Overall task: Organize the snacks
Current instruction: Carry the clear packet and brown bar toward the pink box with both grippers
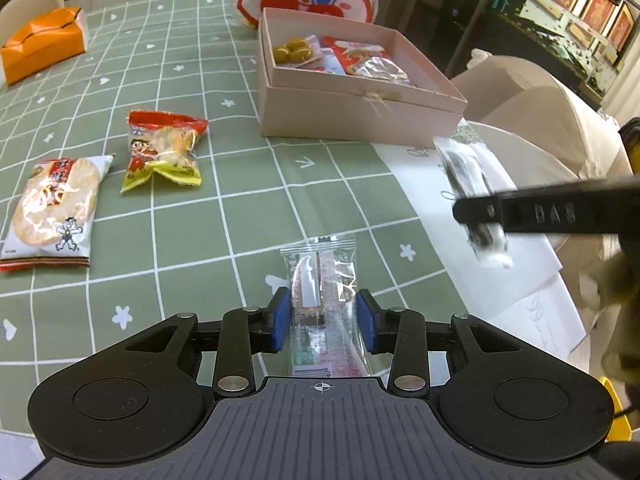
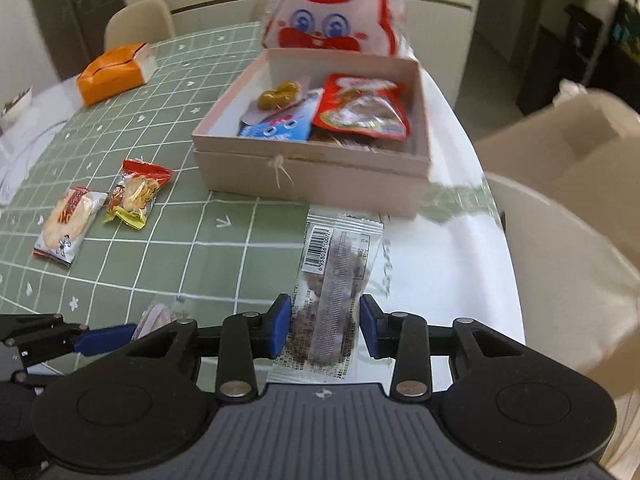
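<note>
The right tongs (image 2: 323, 330) grip a clear snack pack (image 2: 338, 276) with barcode 6958036 10077; the left tongs (image 1: 323, 326) clamp a clear cracker packet (image 1: 322, 300).

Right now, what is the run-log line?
left gripper: shut on clear snack packet | right gripper: shut on dark snack bar | box: open

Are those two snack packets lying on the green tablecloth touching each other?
Apart. In the left wrist view, green cloth shows between the round rice cracker packet and the red-yellow packet.
</note>
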{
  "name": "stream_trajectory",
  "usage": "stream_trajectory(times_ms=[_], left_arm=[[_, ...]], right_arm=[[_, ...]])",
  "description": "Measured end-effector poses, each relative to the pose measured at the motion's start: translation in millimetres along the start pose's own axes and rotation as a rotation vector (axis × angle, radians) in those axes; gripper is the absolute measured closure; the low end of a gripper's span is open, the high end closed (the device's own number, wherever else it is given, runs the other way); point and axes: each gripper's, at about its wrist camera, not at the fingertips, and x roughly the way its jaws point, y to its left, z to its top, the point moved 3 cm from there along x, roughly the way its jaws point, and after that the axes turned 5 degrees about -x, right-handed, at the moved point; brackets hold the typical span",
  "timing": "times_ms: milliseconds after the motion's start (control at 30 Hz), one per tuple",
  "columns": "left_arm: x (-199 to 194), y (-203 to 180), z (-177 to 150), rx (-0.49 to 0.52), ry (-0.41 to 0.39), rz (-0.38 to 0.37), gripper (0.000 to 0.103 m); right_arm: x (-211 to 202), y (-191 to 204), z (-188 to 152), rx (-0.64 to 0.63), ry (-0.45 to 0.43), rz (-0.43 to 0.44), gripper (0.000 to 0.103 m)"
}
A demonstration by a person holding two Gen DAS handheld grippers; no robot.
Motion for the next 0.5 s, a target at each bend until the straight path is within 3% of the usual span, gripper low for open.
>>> stream_trajectory(times_ms=[133, 267, 400, 433, 500], left_arm=[[-7.9, -8.0, 7.4, 0.030, 0.015, -0.033, 0.063], [-24.9, -19.6, 24.1, 0.053, -0.030, -0.085, 0.063], [-66.3, -26.3, 75.0, 0.048, -0.170, -0.164, 0.063], [-81.0, -28.2, 96.3, 0.059, -0.225, -0.171, 0.063], [-100.8, -33.3, 130.4, 0.085, -0.307, -0.182, 0.062]], right_arm=[[-7.3, -2.2, -6.3, -0.002, -0.004, -0.012, 0.066], [-29.3, -8.5, -0.2, -0.004, -0.058, 0.010, 0.066], [-58.9, -16.7, 29.0, -0.009, -0.150, 0.032, 0.066], [-86.5, -24.0, 60.7, -0.022, -0.239, 0.031, 0.066], [-111.2, -32.8, 94.5, -0.032, -0.318, 0.018, 0.066]])
